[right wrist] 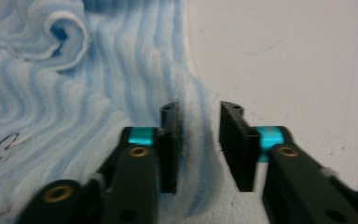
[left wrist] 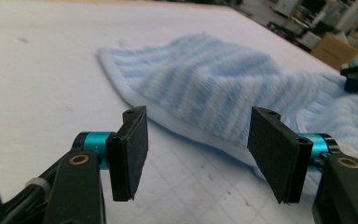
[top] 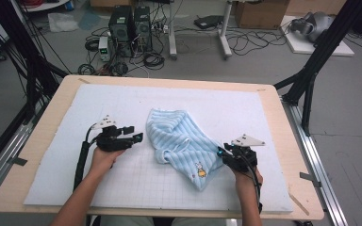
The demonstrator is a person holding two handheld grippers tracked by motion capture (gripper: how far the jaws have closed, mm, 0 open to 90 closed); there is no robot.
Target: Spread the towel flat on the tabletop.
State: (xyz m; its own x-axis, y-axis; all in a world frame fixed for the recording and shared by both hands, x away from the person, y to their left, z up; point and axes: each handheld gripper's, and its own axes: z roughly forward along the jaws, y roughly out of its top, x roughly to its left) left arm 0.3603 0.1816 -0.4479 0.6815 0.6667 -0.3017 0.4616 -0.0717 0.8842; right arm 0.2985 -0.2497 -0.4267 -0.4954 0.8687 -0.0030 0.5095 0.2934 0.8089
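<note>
Light-blue striped towel (top: 181,139) with white edging on a white mat (top: 99,108).

Beyond the wooden table (top: 42,141) with its pale blue gridded mat (top: 122,101), a grey floor (top: 264,66) carried two black computer towers (top: 131,26), tangled cables (top: 151,59), white desk legs (top: 225,33), cardboard boxes (top: 259,12) and black frame struts (top: 318,56).

Left gripper (top: 134,138) jaws gape wide; right gripper (top: 222,154) jaws slightly parted.
</note>
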